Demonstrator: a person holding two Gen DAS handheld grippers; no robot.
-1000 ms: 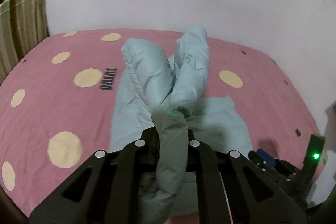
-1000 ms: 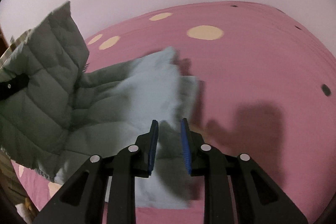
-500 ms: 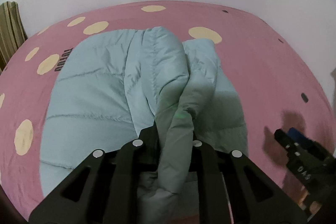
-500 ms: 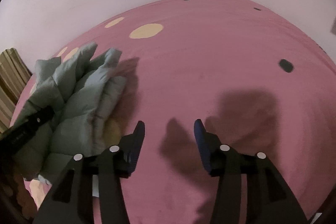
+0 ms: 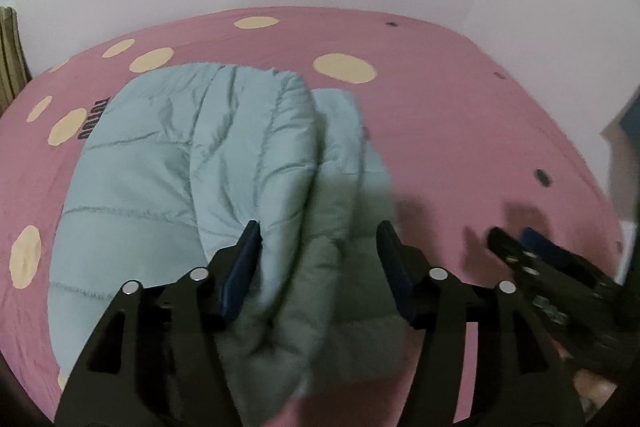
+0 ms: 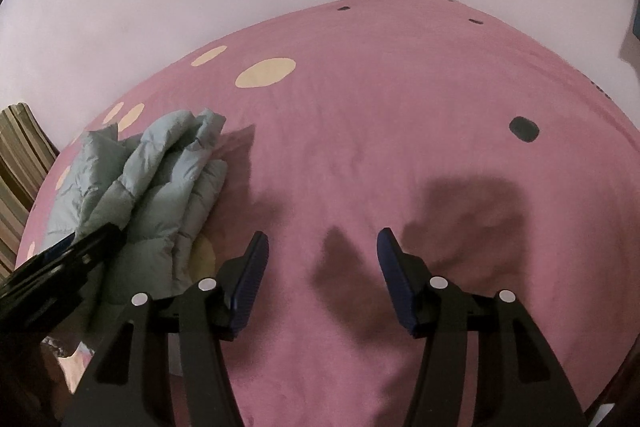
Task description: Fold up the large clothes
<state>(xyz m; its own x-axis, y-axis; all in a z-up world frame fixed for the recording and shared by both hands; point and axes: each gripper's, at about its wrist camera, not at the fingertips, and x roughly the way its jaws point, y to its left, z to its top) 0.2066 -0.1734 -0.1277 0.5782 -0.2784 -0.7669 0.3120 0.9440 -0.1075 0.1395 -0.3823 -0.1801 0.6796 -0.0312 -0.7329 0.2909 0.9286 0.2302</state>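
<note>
Only your left view shows the jacket spread quilted on the pink bedspread, your left gripper gaping over it; your right gripper, fingers apart, faces bare bedspread, jacket bunched far left.

On my left gripper I see 2 matte black fingers, each a flat angular arm with cut-out openings. Each carries 2 round silver screw heads, 4 in all. The pads on the inner faces are dark navy blue slabs.

My right gripper is built the same: black skeletal arms, 4 silver screw heads, navy pads with fine ribbing on the gripping face.

From the left camera, the right gripper shows at the lower right as a blurred black body with small silver dots and a blue pad.
</note>
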